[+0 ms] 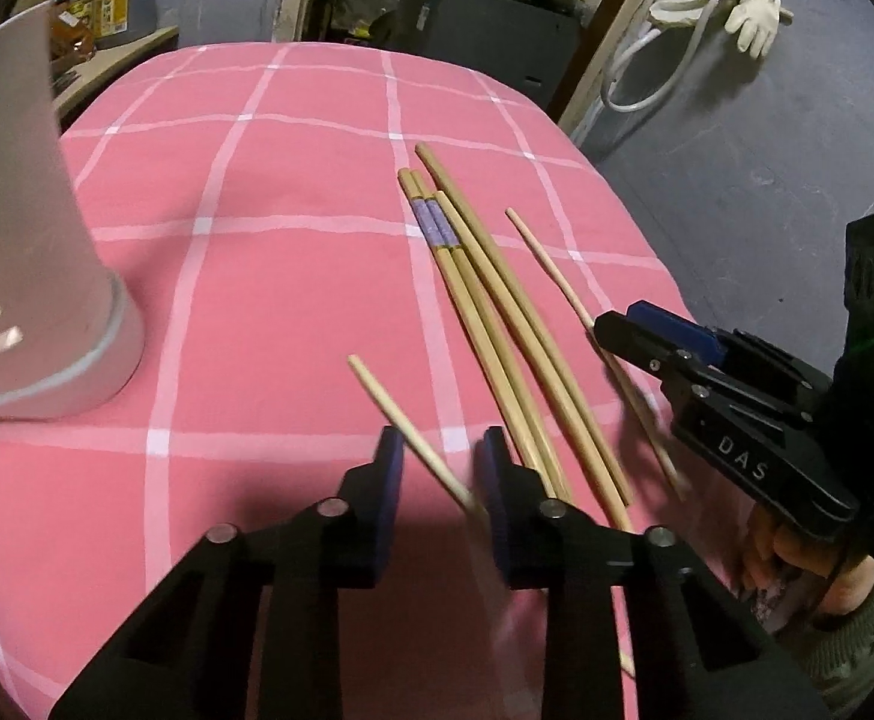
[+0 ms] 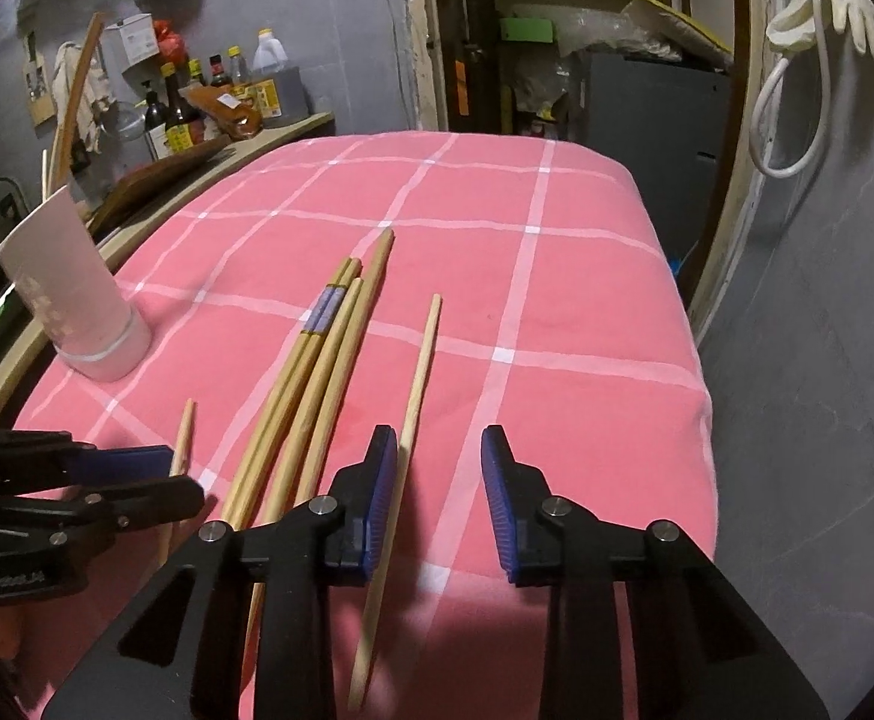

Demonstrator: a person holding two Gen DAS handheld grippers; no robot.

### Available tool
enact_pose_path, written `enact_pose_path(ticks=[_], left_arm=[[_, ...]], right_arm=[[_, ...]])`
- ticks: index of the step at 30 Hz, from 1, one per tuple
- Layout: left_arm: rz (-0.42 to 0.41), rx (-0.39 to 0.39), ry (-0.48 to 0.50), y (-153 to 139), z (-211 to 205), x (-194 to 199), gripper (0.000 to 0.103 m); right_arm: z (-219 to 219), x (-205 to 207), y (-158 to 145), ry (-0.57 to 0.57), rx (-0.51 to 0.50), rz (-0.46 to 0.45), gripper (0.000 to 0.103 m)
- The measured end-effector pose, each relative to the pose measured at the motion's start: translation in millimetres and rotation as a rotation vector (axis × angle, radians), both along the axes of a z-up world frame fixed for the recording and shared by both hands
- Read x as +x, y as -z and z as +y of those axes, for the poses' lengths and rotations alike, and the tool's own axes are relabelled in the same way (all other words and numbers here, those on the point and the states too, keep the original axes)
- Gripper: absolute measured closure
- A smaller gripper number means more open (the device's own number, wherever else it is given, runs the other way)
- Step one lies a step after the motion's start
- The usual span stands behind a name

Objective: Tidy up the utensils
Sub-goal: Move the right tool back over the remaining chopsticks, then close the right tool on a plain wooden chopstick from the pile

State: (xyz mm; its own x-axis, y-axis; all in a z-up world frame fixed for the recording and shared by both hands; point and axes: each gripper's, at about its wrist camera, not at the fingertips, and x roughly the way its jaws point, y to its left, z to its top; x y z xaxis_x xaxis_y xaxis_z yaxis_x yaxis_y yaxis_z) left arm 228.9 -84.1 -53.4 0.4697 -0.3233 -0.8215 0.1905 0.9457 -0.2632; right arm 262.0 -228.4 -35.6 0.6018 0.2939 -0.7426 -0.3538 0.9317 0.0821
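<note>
The pink checked cloth [image 2: 557, 276] is covering the whole table, rounding down at the far edge and dropping away on the right toward grey floor, with a broad stretch of bare cloth lying open to the right of the chopsticks. The bundle of four chopsticks [image 2: 317, 360] is lying side by side in the middle, running from near to far, two of them carrying purple bands. A single thin chopstick [image 2: 419, 384] is lying just to the right of the bundle, apart from it, and passing close beside the inner face of the left finger of the right gripper [image 2: 440, 504], whose jaws are standing spread — nothing is being pinched. The left gripper [image 1: 437, 480] is likewise standing spread, a second thin chopstick [image 1: 407, 420] slanting up through the gap and touching neither pad as far as can be told. The white cup [image 2: 77, 300] is standing upright on the far left of the cloth, well apart from the sticks. Beyond the table, a shelf of bottles [image 2: 197, 102] is sitting at far left and a pale glove [image 2: 857, 12] is hanging on the right wall — the bottles are showing plainly only in the right wrist view, while the left wrist view alone is showing the person's hand [image 1: 797, 564] gripping the right tool.
</note>
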Motion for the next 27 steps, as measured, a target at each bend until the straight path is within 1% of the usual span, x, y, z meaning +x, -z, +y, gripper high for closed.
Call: enact_pose_path(ticks=[1, 5, 9, 12, 18, 19, 20, 23, 24, 27], left_arm=[[0.000, 0.011, 0.001, -0.6, -1.1, 1.1, 0.089], [0.009, 0.053, 0.034, -2.6, -3.8, 12.5, 0.092], [0.007, 0.101, 0.113, -2.0, -6.9, 25.3, 0.092], [0.013, 0.114, 0.151, -1.5, -5.4, 27.5, 0.092], [0.024, 0.121, 0.160, -0.9, -3.4, 25.2, 0.092], [0.026, 0.117, 0.157, -1.6, -2.4, 25.2, 0.092], [0.027, 0.111, 0.152, -0.9, -2.9, 26.7, 0.092], [0.027, 0.093, 0.133, -1.6, -2.9, 27.2, 0.097], [0.024, 0.088, 0.127, -1.4, -1.0, 26.5, 0.100], [0.024, 0.060, 0.118, -2.1, 3.8, 25.2, 0.100]], right_arm=[[0.3, 1.5, 0.8, -0.001, 0.002, 0.006, 0.077], [4.8, 8.1, 1.8, -0.014, -0.004, 0.021, 0.078], [8.6, 17.7, 5.4, -0.024, -0.001, 0.055, 0.079], [10.0, 28.4, 7.1, -0.026, 0.002, 0.089, 0.079], [13.2, 48.4, 7.2, -0.015, 0.017, 0.150, 0.079], [13.2, 49.8, 6.9, -0.011, 0.024, 0.155, 0.083], [12.6, 50.5, 7.2, -0.007, 0.037, 0.159, 0.096], [4.9, 48.6, 7.2, 0.032, 0.118, 0.167, 0.099], [3.1, 47.1, 6.7, 0.039, 0.136, 0.163, 0.099], [-1.5, 39.0, 5.3, 0.046, 0.190, 0.149, 0.099]])
